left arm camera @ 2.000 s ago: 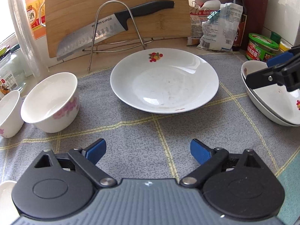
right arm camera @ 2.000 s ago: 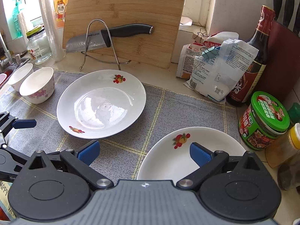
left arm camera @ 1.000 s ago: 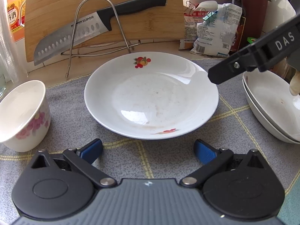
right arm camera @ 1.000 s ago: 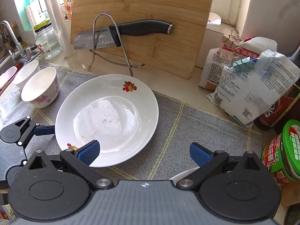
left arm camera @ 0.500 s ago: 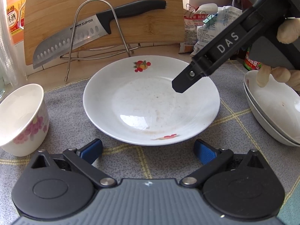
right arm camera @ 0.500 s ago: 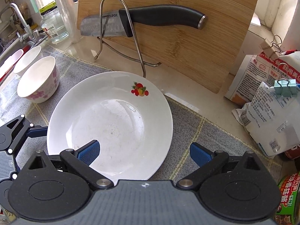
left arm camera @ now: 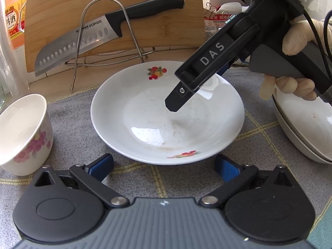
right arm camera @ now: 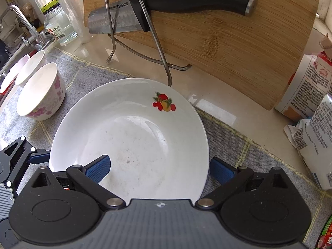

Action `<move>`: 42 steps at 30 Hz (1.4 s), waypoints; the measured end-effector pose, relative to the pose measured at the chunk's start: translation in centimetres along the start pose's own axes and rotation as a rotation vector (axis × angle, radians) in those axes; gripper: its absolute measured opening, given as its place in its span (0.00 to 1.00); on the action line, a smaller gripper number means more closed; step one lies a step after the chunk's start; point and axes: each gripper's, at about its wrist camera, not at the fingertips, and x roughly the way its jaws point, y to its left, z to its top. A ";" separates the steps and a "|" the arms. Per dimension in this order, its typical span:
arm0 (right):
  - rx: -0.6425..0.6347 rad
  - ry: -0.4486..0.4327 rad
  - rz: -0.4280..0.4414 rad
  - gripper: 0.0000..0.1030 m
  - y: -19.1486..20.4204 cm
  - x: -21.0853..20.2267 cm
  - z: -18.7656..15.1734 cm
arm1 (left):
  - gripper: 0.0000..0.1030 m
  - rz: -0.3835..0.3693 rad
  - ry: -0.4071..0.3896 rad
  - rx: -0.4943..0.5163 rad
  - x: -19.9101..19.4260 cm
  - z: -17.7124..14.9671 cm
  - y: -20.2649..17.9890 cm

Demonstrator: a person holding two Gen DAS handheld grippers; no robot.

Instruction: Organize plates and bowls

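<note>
A white plate (left arm camera: pixel 166 124) with fruit prints lies flat on the grey mat. My left gripper (left arm camera: pixel 164 166) is open just short of its near rim, touching nothing. My right gripper (right arm camera: pixel 159 169) is open and tilted down over the same plate (right arm camera: pixel 134 137). Its left pad hangs above the plate's inside and its right pad is just outside the right rim. In the left wrist view one of its fingers (left arm camera: pixel 180 97) hovers over the plate's middle. A pink-flowered bowl (left arm camera: pixel 22 132) stands to the left. Two stacked plates (left arm camera: pixel 307 128) sit at the right.
A knife (right arm camera: pixel 166 6) rests on a wire rack (right arm camera: pixel 157 41) against a bamboo cutting board (right arm camera: pixel 238 47) behind the plate. Food bags (right arm camera: pixel 311 120) stand at the right. A second bowl (right arm camera: pixel 29 66), a glass jar (right arm camera: pixel 60 27) and a faucet (right arm camera: pixel 25 25) are at the far left.
My right gripper has swung left from the stacked plates and come down over the single plate. My left gripper came closer to that plate's near rim and then held.
</note>
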 end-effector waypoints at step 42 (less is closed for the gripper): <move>-0.080 -0.009 0.188 1.00 -0.9 1.2 3.6 | 1.00 -0.034 -0.032 0.047 -0.4 -0.3 0.7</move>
